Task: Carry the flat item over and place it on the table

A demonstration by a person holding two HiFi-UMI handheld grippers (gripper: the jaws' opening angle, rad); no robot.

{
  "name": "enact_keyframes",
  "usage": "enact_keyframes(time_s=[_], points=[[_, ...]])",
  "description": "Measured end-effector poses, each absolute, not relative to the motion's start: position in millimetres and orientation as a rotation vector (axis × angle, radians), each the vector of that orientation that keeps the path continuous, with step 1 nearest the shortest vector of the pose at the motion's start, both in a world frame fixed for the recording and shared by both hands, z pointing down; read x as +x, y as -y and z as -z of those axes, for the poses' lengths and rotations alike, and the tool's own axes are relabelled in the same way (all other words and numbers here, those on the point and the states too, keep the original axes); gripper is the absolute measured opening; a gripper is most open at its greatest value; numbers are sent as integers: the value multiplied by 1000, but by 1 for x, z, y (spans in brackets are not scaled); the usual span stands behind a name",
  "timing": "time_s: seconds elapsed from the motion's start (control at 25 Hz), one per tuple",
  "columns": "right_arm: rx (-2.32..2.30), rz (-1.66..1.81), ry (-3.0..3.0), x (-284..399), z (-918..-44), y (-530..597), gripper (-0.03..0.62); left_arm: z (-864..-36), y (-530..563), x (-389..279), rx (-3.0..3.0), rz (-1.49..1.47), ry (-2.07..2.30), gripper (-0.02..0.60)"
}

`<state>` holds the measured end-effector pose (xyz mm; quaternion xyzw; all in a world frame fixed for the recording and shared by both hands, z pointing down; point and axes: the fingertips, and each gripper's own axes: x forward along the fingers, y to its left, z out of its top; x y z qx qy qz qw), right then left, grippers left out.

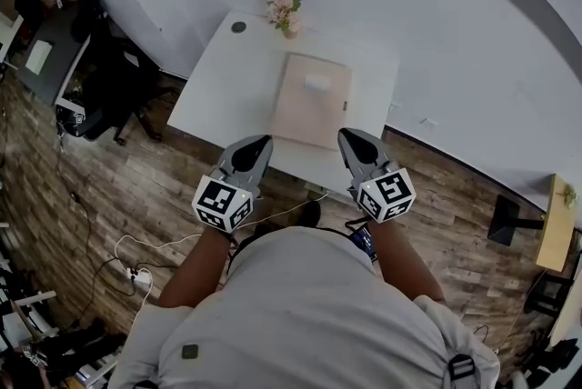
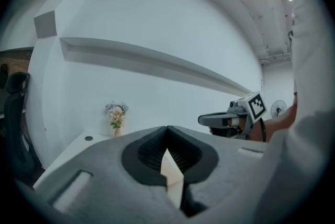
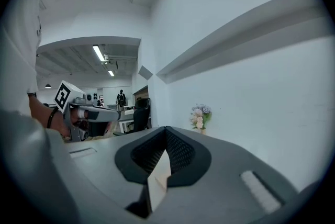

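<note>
Pink-beige and thin, the flat item (image 1: 312, 101) lies out over the white table (image 1: 218, 92), short of the flowers (image 1: 285, 0); your left gripper (image 1: 258, 145) and right gripper (image 1: 351, 140) each pinch a near corner, jaws closed tight on its edge; the carry looks all but done; whether the item already rests on the top can't be told; what's left is to settle it flat and let go.

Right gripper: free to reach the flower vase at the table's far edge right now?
Probably not. The right gripper is shut on the near edge of the flat board, shared with the left gripper, and the board lies between it and the flower vase.
</note>
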<state>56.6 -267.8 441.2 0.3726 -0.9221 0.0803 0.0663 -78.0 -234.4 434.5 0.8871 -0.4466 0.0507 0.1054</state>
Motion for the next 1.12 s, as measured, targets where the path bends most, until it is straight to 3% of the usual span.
enact_keyframes(time_s=[0.6, 1.12], points=[[1310, -192, 2726, -16, -422, 152, 9, -413, 138, -150, 2732, -98, 1142, 2], [1334, -163, 2752, -13, -414, 91, 9, -410, 85, -139, 2756, -71, 1112, 1]])
